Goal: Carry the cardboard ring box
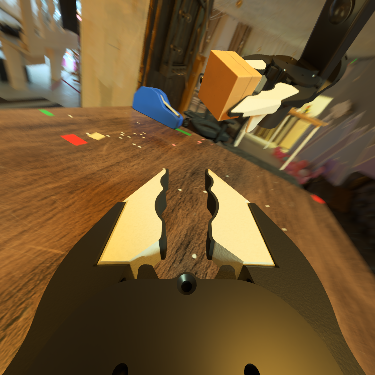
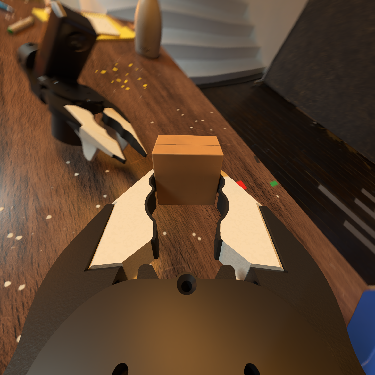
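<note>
The cardboard ring box is an orange-brown block with a lid seam near one end. My right gripper is shut on it, one finger on each side. In the left wrist view the box hangs above the table's far right edge, held by the right gripper. My left gripper is open and empty, low over the wooden table. In the right wrist view the left gripper sits just left of the box, not touching it.
A blue dispenser-like object lies at the table's far edge and shows at the corner. A tan bottle and a yellow notepad stand farther off. Red and green marks are near the table edge, with dark floor beyond.
</note>
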Available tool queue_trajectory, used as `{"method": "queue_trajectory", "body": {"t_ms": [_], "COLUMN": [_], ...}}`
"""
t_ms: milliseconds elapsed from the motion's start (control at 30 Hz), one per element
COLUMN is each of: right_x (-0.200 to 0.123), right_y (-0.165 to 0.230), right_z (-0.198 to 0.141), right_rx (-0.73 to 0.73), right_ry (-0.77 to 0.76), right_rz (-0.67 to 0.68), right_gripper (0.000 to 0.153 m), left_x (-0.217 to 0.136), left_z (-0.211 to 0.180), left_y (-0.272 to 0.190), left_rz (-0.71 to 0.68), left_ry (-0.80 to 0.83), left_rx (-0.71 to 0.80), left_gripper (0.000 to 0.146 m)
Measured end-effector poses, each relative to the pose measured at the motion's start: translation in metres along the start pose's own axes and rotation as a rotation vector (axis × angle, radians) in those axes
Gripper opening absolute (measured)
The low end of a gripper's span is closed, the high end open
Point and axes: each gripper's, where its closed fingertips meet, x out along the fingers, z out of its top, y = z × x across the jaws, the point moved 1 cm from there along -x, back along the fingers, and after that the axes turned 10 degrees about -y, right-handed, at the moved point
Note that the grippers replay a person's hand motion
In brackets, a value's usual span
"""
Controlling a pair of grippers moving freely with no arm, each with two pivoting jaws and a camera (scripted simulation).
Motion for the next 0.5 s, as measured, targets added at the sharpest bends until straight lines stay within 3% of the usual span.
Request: {"method": "queue_trajectory", "body": {"t_ms": [67, 200, 333, 433, 500], "right_x": [-0.021, -0.043, -0.051, -0.053, -0.055], "right_y": [-0.012, -0.022, -0.024, -0.024, -0.023], "right_z": [-0.013, -0.049, -0.086, -0.103, -0.106], "right_rx": [0.059, 0.198, 0.310, 0.338, 0.363], "right_ry": [-0.068, -0.169, -0.201, -0.203, -0.229], "right_rz": [-0.086, -0.172, -0.228, -0.249, -0.244], "right_gripper": [0.059, 0.059, 0.059, 0.059, 0.059], "left_x": [0.004, 0.012, 0.024, 0.039, 0.046], "left_z": [-0.004, -0.013, -0.024, -0.040, -0.054], "left_y": [-0.003, 0.009, 0.020, 0.025, 0.030], "left_rz": [0.067, 0.157, 0.177, 0.139, 0.130], "left_ry": [0.021, 0.127, 0.263, 0.379, 0.470], "left_rx": [0.106, 0.109, 0.176, 0.229, 0.278], "left_gripper": [0.042, 0.055, 0.090, 0.126, 0.138]}}
